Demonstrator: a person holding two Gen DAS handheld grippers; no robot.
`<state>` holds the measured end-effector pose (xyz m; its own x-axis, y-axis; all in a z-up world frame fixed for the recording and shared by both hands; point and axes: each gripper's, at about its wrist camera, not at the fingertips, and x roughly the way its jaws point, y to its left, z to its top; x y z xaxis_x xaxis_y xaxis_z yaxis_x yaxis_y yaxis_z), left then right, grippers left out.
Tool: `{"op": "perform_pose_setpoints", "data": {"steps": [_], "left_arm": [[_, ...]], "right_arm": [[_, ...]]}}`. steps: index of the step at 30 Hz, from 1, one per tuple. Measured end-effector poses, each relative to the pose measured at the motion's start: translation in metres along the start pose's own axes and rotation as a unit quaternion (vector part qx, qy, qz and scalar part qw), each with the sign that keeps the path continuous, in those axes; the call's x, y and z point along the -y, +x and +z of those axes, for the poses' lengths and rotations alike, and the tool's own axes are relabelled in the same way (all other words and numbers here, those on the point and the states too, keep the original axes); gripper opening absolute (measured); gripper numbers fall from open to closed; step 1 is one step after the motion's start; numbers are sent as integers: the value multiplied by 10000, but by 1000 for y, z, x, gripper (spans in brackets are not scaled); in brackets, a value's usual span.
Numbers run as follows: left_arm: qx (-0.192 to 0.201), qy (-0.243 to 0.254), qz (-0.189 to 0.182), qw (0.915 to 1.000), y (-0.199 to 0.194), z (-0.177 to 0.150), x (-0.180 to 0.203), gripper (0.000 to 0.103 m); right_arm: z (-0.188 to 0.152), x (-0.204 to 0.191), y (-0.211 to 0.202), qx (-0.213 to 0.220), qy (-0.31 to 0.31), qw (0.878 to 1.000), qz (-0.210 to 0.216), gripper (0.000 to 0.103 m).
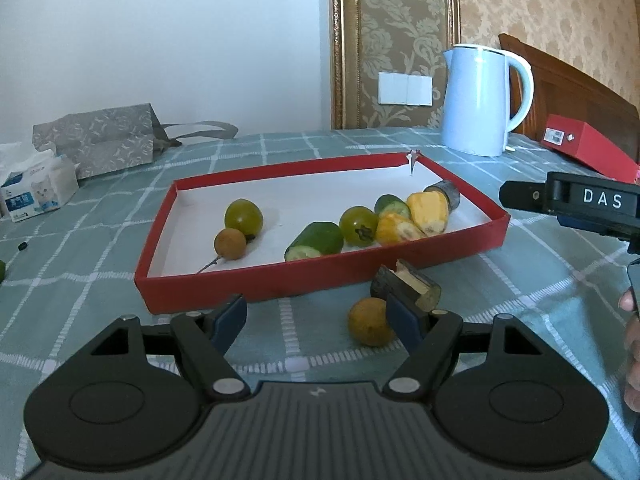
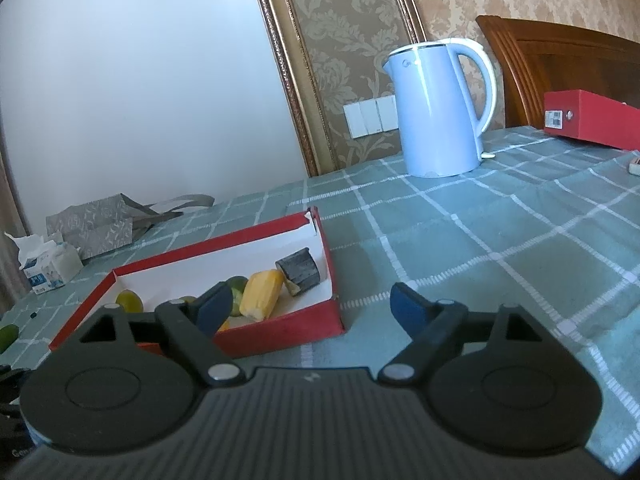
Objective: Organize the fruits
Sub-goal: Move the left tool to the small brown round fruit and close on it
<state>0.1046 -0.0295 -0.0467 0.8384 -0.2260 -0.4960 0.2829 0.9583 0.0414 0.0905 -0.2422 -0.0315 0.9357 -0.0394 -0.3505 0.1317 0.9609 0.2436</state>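
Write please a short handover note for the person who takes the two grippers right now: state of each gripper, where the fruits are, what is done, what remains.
Left gripper: open, empty, low over the tablecloth in front of the red tray.
Right gripper: open, empty, at the tray's near right corner.
Done: in the tray lie two green fruits, a small brown fruit, cucumber pieces, yellow pieces and a dark cane piece.
Left: a brown round fruit and a dark cane chunk lie on the cloth by the left gripper's right finger; a green fruit lies far left of the tray.
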Motion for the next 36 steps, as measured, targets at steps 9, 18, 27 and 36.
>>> {"op": "perform_pose_setpoints", "data": {"steps": [9,18,27,36], "left_arm": [[-201,193,-70,9996,7,1,7,77],[-518,-9,-296,9982,18,-1,-10,61],[-428,162,-440,9980,22,0,-6,47],[-411,178,-686,9966,21,0,-5,30]], "right_arm": [[0,1,1,-1,33,10000,-5,88],[-1,-1,1,-46,-4,10000,5,88],[-1,-2,2,-95,-52,9999,-36,90],[-2,-2,3,-110,-68,9999,-113,91]]}}
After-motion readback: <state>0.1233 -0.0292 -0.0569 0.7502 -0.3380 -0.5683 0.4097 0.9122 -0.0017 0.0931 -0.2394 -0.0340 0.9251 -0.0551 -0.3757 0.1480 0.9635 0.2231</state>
